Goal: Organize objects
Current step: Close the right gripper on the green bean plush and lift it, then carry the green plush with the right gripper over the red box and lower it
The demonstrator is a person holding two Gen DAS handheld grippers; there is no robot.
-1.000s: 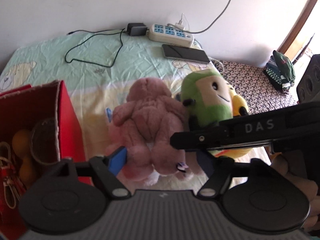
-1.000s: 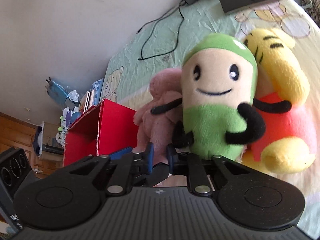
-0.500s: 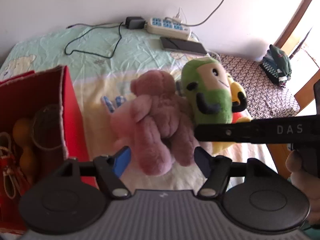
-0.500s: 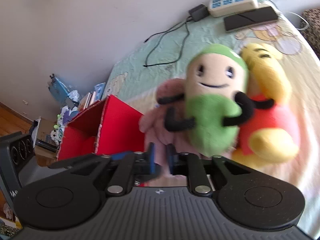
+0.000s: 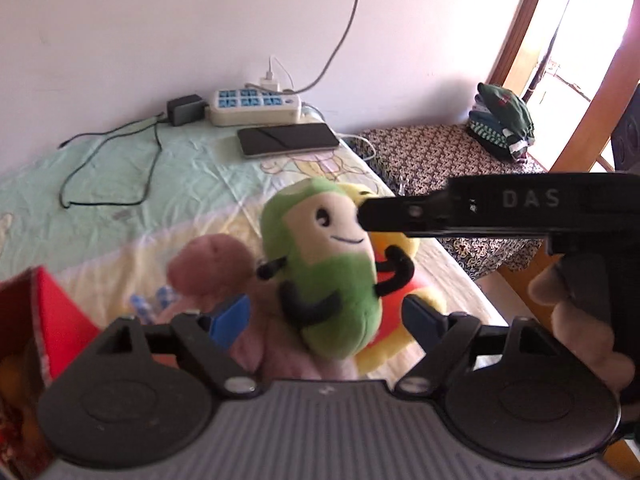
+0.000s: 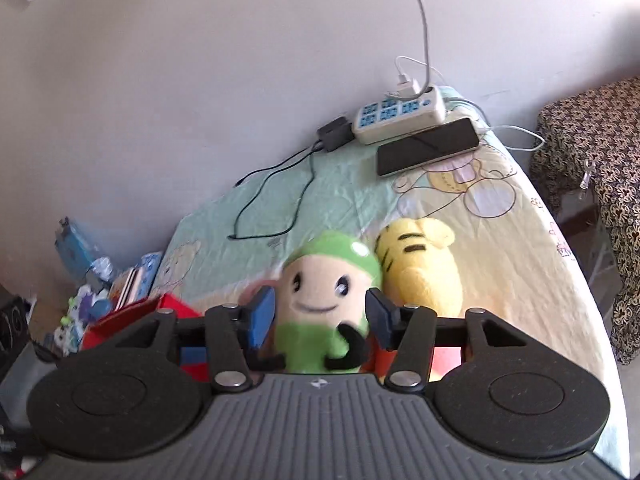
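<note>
Green smiling plush (image 5: 332,276) stands upright between pink plush (image 5: 212,264) and yellow plush (image 6: 420,268) — red box (image 5: 48,312) just beside them.

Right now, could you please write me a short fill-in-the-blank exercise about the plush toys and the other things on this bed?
1. The smiling plush with black arms has a cap and body coloured ____.
2. Behind it lies a plush coloured ____ with dark stripes on its head.
3. The dark phone lies just in front of the white ____.
4. The box at the left edge of the left wrist view is coloured ____.

Missing words: green; yellow; power strip; red
</note>
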